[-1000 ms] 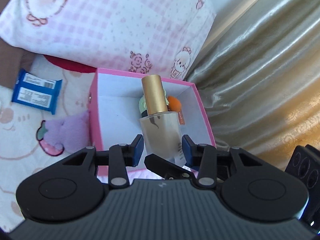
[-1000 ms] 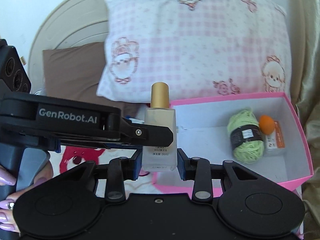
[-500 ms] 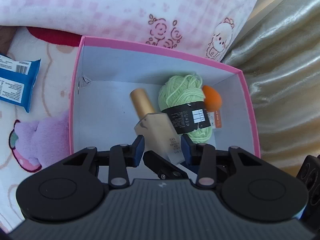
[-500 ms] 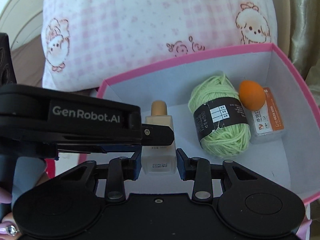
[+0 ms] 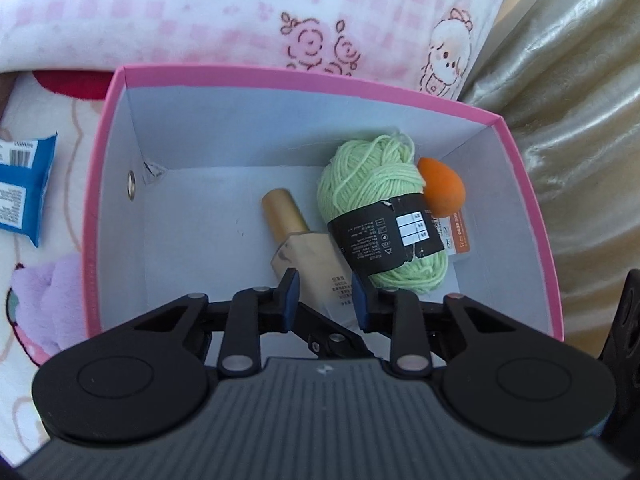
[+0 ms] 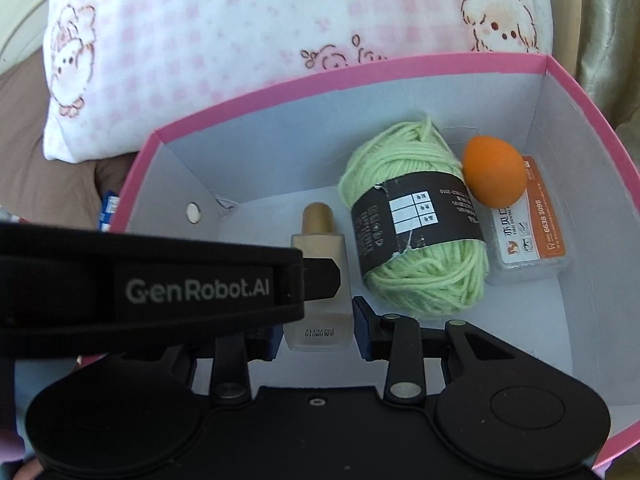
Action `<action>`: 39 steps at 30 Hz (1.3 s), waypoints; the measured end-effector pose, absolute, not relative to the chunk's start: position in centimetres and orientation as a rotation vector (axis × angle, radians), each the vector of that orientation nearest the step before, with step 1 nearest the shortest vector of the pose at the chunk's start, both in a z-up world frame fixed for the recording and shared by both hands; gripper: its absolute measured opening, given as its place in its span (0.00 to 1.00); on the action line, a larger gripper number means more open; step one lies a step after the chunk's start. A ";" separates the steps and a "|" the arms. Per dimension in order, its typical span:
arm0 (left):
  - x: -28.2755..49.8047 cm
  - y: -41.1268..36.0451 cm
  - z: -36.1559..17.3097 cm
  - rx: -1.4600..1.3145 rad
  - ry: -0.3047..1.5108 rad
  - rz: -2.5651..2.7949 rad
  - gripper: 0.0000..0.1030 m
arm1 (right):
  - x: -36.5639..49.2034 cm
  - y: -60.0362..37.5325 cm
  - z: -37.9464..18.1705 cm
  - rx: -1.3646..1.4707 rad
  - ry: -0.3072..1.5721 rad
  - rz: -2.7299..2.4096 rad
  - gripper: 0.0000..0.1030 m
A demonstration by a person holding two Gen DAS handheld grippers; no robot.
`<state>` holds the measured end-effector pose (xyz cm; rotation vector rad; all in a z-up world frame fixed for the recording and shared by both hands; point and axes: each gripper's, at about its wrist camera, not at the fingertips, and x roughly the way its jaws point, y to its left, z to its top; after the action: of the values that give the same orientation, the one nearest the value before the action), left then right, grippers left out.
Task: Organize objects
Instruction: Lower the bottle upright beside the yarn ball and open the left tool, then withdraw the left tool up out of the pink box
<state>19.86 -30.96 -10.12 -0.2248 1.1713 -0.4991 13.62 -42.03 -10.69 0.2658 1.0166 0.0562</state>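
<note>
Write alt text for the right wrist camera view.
The right gripper holds a gold-capped bottle low inside a pink box, beside green yarn, an orange sponge and a small packet.

left claw (image 6: 200, 288): "GenRobot.AI" | clear case (image 6: 536, 220): "6638 3098" | yarn band (image 6: 416, 216): "2010"

My left gripper (image 5: 324, 296) is matte black with blue pads on its fingers (image 5: 289, 294), silver pivot screws and a ribbed grey housing. My right gripper (image 6: 318, 336) looks the same; across its view, the left one's side reads "GenRobot.AI" in pale lettering.
</note>
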 end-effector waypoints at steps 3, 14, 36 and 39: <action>20.2 -30.6 -11.0 -0.276 1.209 -0.489 0.25 | 13.9 -41.5 -11.1 0.238 1.044 0.036 0.39; 20.6 -30.5 -12.8 -0.297 1.232 -0.441 0.24 | 13.4 -40.4 -10.1 0.150 1.066 0.010 0.53; 21.3 -27.0 -8.8 -0.349 1.145 -0.477 0.24 | 14.4 -40.2 -10.9 0.114 1.018 0.010 0.35; 20.8 -26.8 -7.8 -0.321 1.112 -0.518 0.24 | 14.3 -39.7 -11.0 0.047 0.991 0.001 0.35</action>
<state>20.77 -26.76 -7.84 -0.3207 1.1122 -0.5175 14.30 -39.67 -11.04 0.0465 0.9910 0.0008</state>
